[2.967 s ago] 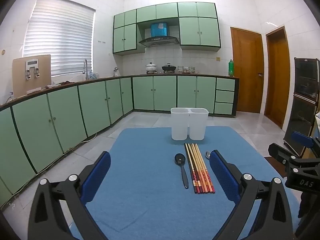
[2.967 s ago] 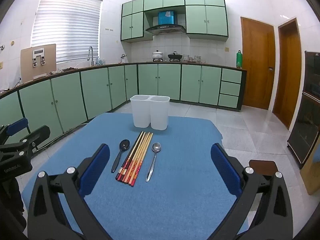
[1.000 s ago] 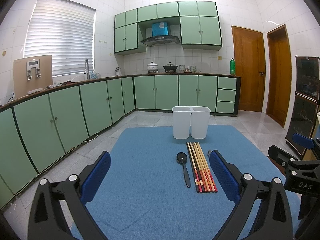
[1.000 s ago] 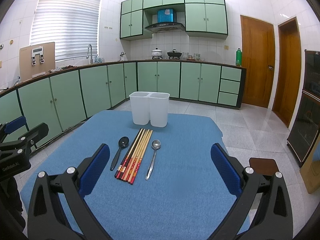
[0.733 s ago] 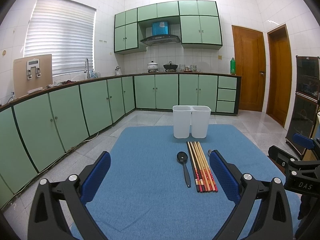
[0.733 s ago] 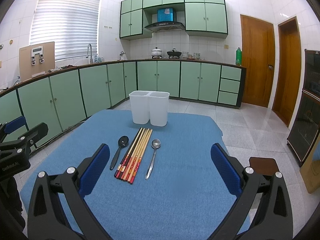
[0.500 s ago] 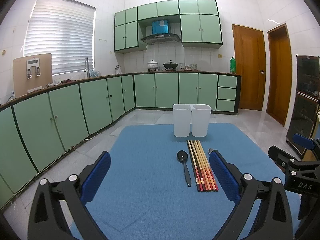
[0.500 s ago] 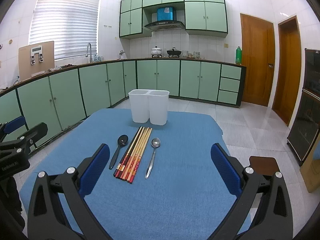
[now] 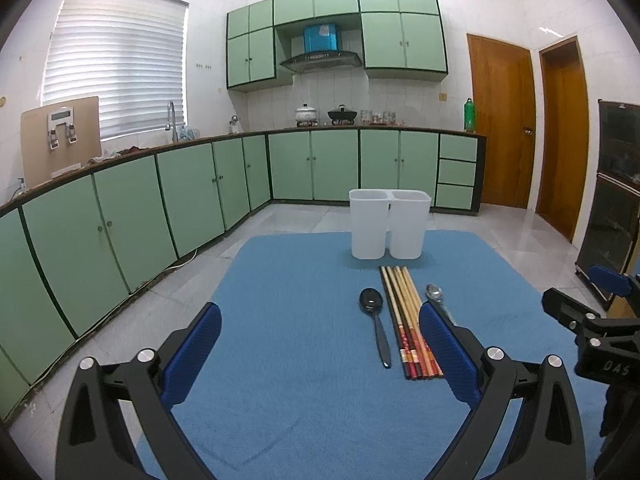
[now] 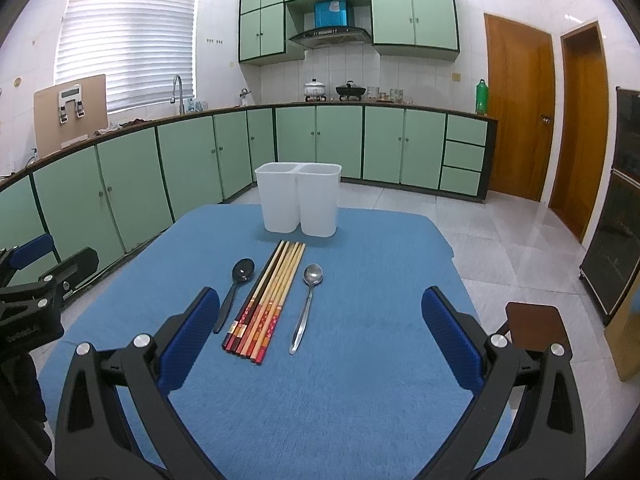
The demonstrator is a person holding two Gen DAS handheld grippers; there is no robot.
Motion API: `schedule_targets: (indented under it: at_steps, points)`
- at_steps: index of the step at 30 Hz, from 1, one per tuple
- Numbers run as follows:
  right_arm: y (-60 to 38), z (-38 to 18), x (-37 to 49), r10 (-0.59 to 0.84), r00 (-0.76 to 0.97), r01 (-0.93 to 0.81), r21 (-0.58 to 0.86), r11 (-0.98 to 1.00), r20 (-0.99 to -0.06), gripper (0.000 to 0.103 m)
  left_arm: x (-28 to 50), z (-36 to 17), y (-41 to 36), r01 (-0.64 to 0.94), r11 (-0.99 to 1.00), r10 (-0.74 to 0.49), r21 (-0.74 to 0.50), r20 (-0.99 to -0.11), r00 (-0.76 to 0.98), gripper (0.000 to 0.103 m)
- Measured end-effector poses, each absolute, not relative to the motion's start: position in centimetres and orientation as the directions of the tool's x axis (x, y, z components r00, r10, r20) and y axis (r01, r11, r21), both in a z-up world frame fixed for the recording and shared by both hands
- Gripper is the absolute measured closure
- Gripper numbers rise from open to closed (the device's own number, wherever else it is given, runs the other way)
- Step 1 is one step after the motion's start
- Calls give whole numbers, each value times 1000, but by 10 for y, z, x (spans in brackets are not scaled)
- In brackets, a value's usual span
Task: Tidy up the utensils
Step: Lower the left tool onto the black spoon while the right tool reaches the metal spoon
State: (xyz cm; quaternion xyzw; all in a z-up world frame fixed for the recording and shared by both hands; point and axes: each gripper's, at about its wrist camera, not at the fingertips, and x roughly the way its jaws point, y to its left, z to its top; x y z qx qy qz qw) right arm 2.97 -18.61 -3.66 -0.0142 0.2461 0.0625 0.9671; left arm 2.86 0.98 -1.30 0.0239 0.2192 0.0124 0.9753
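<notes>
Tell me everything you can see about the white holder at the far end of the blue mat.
The white holder looks like matte plastic: two tall, slightly tapered bins joined side by side under one shared rim, open on top. It stands upright on the blue mat, just beyond the chopsticks, whose tips stop short of it. Nothing shows above its rim; its inside is hidden.
</notes>
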Motion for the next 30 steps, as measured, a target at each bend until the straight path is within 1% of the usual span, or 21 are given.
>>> schedule_targets:
  at_steps: [7, 12, 14, 17, 18, 19, 20, 21, 25, 29, 30]
  points:
    - [-188, -46, 76, 118, 837, -138, 2, 990, -534, 5, 82, -28, 21, -26, 997, 61, 76, -498, 865, 6]
    - [-189, -60, 124, 139, 787, -137, 49, 989, -601, 5, 123, -44, 26, -27, 996, 66, 80, -542, 838, 6]
    - [-187, -69, 142, 150, 766, -144, 60, 988, -625, 7, 140, -51, 28, -28, 997, 65, 75, -565, 822, 6]
    - [-184, -85, 171, 157, 722, -150, 69, 986, -674, 14, 159, -59, 31, -31, 997, 64, 65, -591, 804, 6]
    - [-183, -92, 182, 160, 699, -151, 75, 986, -697, 19, 164, -61, 32, -35, 997, 67, 64, -595, 801, 6]
    - [-182, -98, 190, 161, 684, -150, 78, 985, -712, 22, 168, -64, 33, -40, 997, 72, 66, -600, 797, 6]
    - [-181, -103, 196, 163, 670, -151, 82, 985, -724, 23, 172, -66, 34, -44, 997, 76, 68, -607, 791, 6]
    - [-179, -109, 204, 168, 648, -153, 89, 984, -743, 26, 178, -70, 34, -44, 997, 79, 71, -621, 780, 6]
    - [-171, -123, 222, 152, 604, -160, 68, 985, -782, 35, 190, -82, 36, -43, 997, 79, 70, -643, 762, 6]
    - [-168, -130, 232, 155, 570, -160, 77, 984, -807, 44, 196, -88, 34, -31, 998, 64, 62, -658, 750, 6]
    - [-168, -131, 234, 156, 564, -159, 78, 984, -811, 48, 198, -89, 33, -25, 998, 61, 63, -662, 747, 6]
